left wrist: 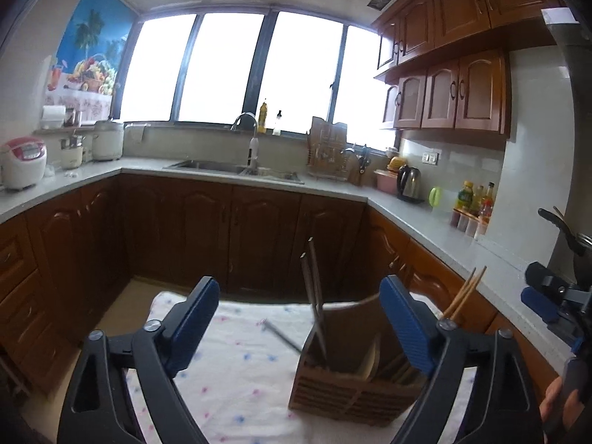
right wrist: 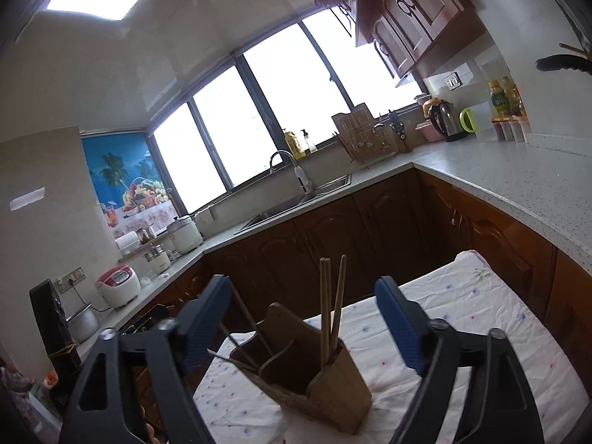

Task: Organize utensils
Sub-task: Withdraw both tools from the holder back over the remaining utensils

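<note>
A wooden utensil holder (left wrist: 351,384) (right wrist: 333,392) stands on a white dotted cloth (left wrist: 236,381) (right wrist: 444,318). Dark metal chopsticks (left wrist: 314,296) (right wrist: 246,327) stand tilted in one compartment. Another dark stick (left wrist: 281,336) slants low over the cloth beside the holder, blurred. Light wooden chopsticks (left wrist: 464,294) (right wrist: 331,303) stand in the other compartment. My left gripper (left wrist: 301,323) is open just short of the holder, nothing between its pads. My right gripper (right wrist: 303,323) is open too, the holder just beyond its empty jaws. Its fingers (left wrist: 540,301) show at the right edge of the left wrist view.
An L-shaped counter (right wrist: 518,185) runs around the room with a sink (left wrist: 229,166), a kettle (left wrist: 409,183), bottles (left wrist: 473,199) and a rice cooker (left wrist: 22,161). A black pan handle (left wrist: 558,225) juts in at the right. Brown cabinets line the walls.
</note>
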Demonstrator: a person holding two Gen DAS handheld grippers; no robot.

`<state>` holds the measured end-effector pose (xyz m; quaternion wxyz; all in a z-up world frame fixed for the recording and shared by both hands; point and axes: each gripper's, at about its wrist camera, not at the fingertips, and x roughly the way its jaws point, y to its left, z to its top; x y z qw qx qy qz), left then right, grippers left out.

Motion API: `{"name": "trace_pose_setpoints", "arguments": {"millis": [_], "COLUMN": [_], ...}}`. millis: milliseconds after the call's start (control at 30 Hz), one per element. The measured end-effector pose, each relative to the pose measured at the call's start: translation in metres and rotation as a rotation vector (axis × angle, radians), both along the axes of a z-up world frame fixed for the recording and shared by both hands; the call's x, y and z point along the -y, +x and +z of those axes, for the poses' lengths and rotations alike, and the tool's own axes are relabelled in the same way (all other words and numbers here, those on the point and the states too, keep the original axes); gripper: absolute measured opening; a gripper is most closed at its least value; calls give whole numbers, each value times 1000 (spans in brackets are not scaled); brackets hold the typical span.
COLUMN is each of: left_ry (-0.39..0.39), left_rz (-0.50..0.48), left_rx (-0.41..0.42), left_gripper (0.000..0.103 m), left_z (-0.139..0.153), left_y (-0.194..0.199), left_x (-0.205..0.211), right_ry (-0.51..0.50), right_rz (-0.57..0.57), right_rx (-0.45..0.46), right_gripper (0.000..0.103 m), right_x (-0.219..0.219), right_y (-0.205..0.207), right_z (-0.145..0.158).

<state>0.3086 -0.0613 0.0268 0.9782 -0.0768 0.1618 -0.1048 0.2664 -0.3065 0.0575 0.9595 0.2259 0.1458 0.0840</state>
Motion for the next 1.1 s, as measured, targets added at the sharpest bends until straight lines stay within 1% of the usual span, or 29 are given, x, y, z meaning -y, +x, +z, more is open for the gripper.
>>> {"name": "trace_pose_setpoints", "arguments": {"millis": [33,133,267,433,600,700,933,1100], "left_ry": [-8,-11,6,11,-20,-20,-33,-41], "left_rz": [-2,-14,-16,-28,-26,-24,-23,-15], "left_rx": [-17,-46,-69,-113,-159,-181,-239,-300], "left_gripper": [93,94,96,97,97,97,97,97], "left_z": [-2,-6,-5,3,7,10,7,4], "left_y": [-7,-26,-54,-74,-95,-111,-142,-150], "left_x": [-4,-8,-13,-26,-42,-50,-63,-68], "right_ry": [0,-10,-26,-49,-62,-62,-67,-100], "right_rz": [7,22,35,31,41,41,35,54], "right_rx": [-1,-12,-37,-59,-85,-97,-126,-149], "right_gripper": [91,93,96,97,97,97,97,97], "right_x": [-2,-6,-10,-16,-18,-18,-17,-24], "right_y": [-4,-13,-29,-52,-71,-84,-107,-120], "right_z": [0,-1,-5,-10,-16,-20,-27,-35]}}
